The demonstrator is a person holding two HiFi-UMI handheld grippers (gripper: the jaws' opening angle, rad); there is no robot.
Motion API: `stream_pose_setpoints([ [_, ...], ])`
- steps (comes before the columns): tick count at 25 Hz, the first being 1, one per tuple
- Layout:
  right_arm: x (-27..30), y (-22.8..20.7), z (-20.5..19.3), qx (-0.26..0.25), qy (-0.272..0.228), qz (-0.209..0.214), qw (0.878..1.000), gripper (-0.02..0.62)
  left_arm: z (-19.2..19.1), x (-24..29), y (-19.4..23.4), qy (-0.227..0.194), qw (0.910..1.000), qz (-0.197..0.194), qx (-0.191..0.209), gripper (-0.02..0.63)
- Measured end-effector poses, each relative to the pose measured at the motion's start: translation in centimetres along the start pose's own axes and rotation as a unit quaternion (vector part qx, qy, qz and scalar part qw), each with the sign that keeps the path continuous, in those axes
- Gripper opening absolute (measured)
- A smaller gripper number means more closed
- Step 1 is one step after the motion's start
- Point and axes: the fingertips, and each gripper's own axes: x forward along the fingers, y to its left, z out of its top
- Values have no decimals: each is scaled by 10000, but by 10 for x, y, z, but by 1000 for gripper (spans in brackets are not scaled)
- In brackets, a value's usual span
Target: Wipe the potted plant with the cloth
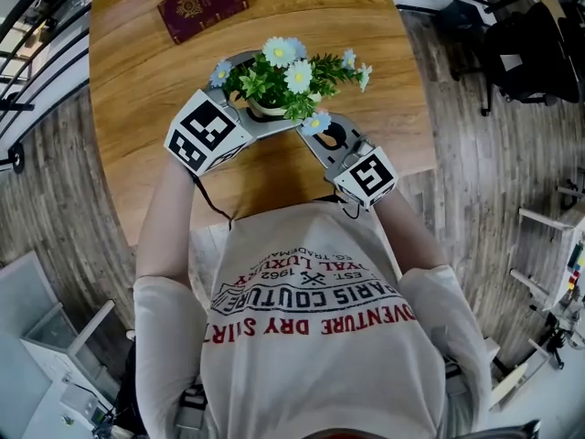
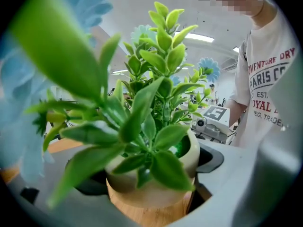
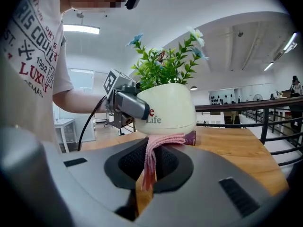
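The potted plant (image 1: 279, 80) has green leaves, white and pale blue flowers, and a cream pot (image 3: 170, 108) on the wooden table (image 1: 137, 108). My left gripper (image 1: 249, 99) reaches in from the left with its jaws shut on the pot's two sides (image 2: 142, 193); leaves hide the fingertips in the head view. My right gripper (image 1: 320, 131) is at the pot's near right side. It is shut on a pink cloth (image 3: 156, 143), whose top end lies against the pot's lower wall.
A dark red booklet (image 1: 201, 5) lies at the table's far left, behind the pot. The table's near edge runs just under both grippers, close to the person's body. A black railing (image 3: 265, 122) stands beyond the table.
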Motion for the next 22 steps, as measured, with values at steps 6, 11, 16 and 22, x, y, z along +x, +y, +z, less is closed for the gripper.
stream_pose_setpoints([
  [6,-15,-19,-5,206,18,-246,9995,37,-7,3,-1,27,10000,47,-74,520],
  [11,-18,-37,-14,297,165,-434,9985,37,-18,9,2,79,9999,65,-84,519],
  [16,-19,-59,-24,296,341,-659,9968,37,-21,14,5,-124,9998,137,-52,520],
  [22,-30,-97,-38,199,667,-1234,9899,37,-33,28,4,-314,9991,243,-151,518],
])
